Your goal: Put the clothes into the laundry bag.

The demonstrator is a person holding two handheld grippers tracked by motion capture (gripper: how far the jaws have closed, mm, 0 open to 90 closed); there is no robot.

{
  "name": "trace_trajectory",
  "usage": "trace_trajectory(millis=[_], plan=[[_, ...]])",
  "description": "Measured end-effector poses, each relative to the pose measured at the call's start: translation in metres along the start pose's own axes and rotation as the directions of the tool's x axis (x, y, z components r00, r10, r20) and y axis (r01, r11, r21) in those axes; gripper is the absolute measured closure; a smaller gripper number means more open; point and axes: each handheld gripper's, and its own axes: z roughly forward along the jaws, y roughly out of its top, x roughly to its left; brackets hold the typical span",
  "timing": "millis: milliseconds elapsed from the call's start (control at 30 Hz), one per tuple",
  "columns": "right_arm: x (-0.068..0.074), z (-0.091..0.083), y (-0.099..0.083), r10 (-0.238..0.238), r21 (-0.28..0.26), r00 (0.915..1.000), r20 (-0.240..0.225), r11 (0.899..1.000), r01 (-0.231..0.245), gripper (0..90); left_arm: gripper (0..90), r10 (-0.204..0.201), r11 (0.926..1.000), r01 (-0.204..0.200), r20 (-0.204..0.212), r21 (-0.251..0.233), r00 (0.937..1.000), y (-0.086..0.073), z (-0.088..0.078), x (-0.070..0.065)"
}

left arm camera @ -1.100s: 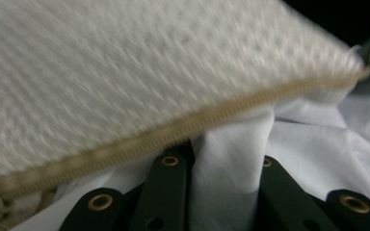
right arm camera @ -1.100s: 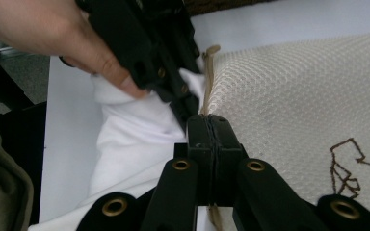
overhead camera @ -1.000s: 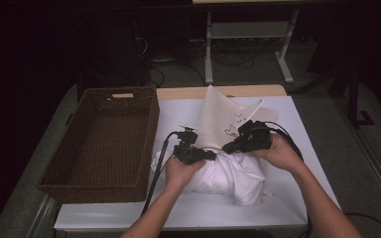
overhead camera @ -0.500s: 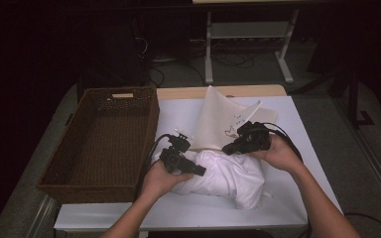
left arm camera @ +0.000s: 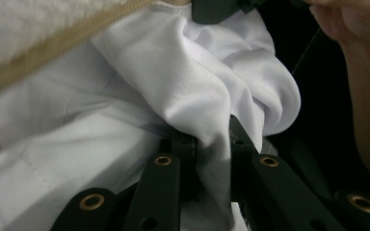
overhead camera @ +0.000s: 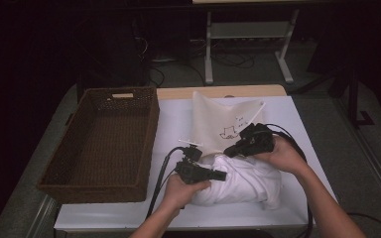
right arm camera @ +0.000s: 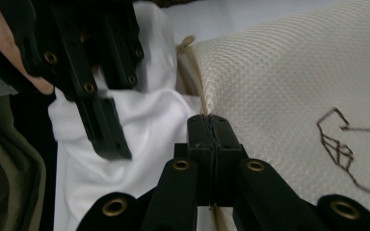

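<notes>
On the white-covered table [overhead camera: 178, 124]: a white pillow [overhead camera: 243, 183] half inside a cream zippered cover [overhead camera: 218, 121], right of a wicker basket [overhead camera: 104, 139]
Left gripper [left arm camera: 207, 149]: jaws just closing, pinching a fold of pillow fabric
Right gripper [right arm camera: 212, 130]: clamped on the cover's zipper edge
Handling: soft, light, slippery; probably best taken by bunched folds and the cover's seam

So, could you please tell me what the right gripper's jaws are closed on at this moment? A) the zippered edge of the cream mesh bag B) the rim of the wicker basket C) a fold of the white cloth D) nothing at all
A: in the right gripper view the right gripper has its jaws pressed together on the zippered edge of the cream mesh bag, beside the white cloth.
</notes>
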Motion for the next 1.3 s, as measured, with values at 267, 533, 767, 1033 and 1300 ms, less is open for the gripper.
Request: trace_trajectory(millis=[267, 533, 767, 1033, 1300], plan=[[0.006, -0.014, -0.009, 0.014, -0.014, 0.9998, 0.016, 1.0, -0.014, 88.8, 78.7, -0.086, 0.9813, 0.065, -0.11, -0.181, 0.9902, 0.005, 0.013, 0.015], [-0.002, 0.003, -0.02, 0.05, 0.017, 0.9987, -0.011, 0.999, -0.049, 88.8, 59.2, 0.106, 0.993, -0.115, -0.239, -0.027, 0.9653, 0.009, -0.011, -0.009], [-0.005, 0.002, -0.017, 0.053, 0.004, 0.9986, -0.002, 0.999, -0.053, 88.8, 40.1, 0.165, 0.9862, -0.154, -0.267, 0.061, 0.9495, 0.002, -0.042, -0.016], [-0.003, 0.007, -0.013, 0.042, 0.01, 0.9991, -0.002, 0.999, -0.042, 88.8, 64.7, 0.225, 0.9699, -0.189, -0.266, 0.153, 0.9374, -0.01, 0.007, 0.002], [0.001, 0.001, -0.014, 0.029, -0.006, 0.9995, -0.012, 1.0, -0.029, 88.8, 78.1, 0.073, 0.9967, -0.076, -0.081, -0.029, 0.994, 0.0, -0.005, -0.004]])
